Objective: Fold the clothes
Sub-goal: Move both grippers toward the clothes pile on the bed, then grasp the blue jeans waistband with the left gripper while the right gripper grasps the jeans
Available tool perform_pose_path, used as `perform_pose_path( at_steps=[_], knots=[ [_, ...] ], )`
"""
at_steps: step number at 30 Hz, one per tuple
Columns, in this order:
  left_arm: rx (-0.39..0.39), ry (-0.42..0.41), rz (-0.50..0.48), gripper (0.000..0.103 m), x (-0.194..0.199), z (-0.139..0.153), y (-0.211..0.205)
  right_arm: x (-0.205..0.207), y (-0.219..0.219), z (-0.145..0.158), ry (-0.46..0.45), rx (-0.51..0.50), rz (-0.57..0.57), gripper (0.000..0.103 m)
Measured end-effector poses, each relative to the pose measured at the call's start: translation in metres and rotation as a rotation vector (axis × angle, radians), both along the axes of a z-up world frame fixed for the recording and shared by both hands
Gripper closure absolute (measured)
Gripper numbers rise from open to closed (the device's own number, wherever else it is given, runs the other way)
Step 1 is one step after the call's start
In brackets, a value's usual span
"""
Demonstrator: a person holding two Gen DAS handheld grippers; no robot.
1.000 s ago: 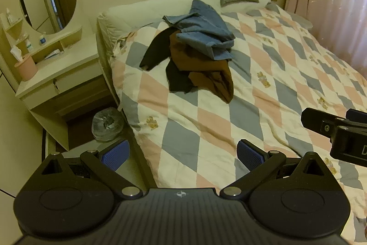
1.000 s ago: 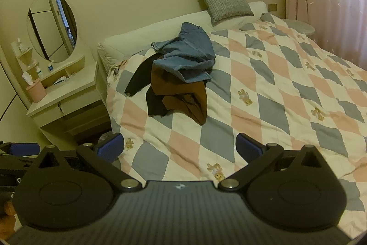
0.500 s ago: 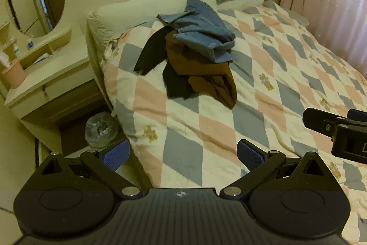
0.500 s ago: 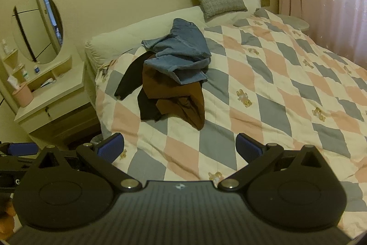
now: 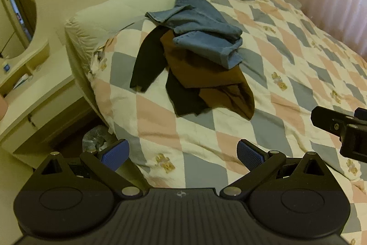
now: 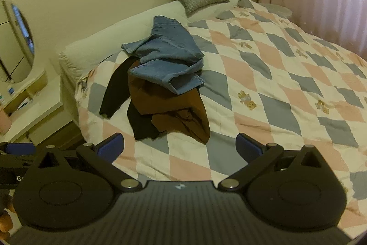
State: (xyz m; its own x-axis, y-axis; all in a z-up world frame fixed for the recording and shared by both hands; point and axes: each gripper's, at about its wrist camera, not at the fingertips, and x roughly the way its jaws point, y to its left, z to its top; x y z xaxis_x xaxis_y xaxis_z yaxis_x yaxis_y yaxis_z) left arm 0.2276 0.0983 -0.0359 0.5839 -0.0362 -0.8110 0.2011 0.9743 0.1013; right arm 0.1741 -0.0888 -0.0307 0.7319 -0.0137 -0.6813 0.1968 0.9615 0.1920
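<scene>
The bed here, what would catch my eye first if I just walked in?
A heap of clothes on the checked quilt near the head of the bed: blue jeans on top, a brown garment under them, a black one poking out at the side. Both open grippers, left gripper and right gripper, point towards the heap without touching it.

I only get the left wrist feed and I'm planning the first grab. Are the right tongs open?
Observer: Yes, the right tongs are wide open, with nothing between the blue pads.
Operator: What do they face?
Observer: The brown garment, straight ahead, lying under the jeans.
Operator: Anything low beside them?
Observer: An orange-brown object at the lower left edge, too cropped to identify.
</scene>
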Motion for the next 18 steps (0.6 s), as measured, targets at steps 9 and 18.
perform_pose_path(
  at_steps=[9, 18],
  knots=[
    [0.045, 0.021, -0.055, 0.001, 0.034, -0.012, -0.016, 0.019, -0.005, -0.013, 0.065, -0.001, -0.034, 0.000],
    [-0.011, 0.074, -0.057, 0.000, 0.048, -0.020, -0.037, 0.033, -0.047, -0.019, 0.042, 0.010, -0.010, 0.000]
  ],
)
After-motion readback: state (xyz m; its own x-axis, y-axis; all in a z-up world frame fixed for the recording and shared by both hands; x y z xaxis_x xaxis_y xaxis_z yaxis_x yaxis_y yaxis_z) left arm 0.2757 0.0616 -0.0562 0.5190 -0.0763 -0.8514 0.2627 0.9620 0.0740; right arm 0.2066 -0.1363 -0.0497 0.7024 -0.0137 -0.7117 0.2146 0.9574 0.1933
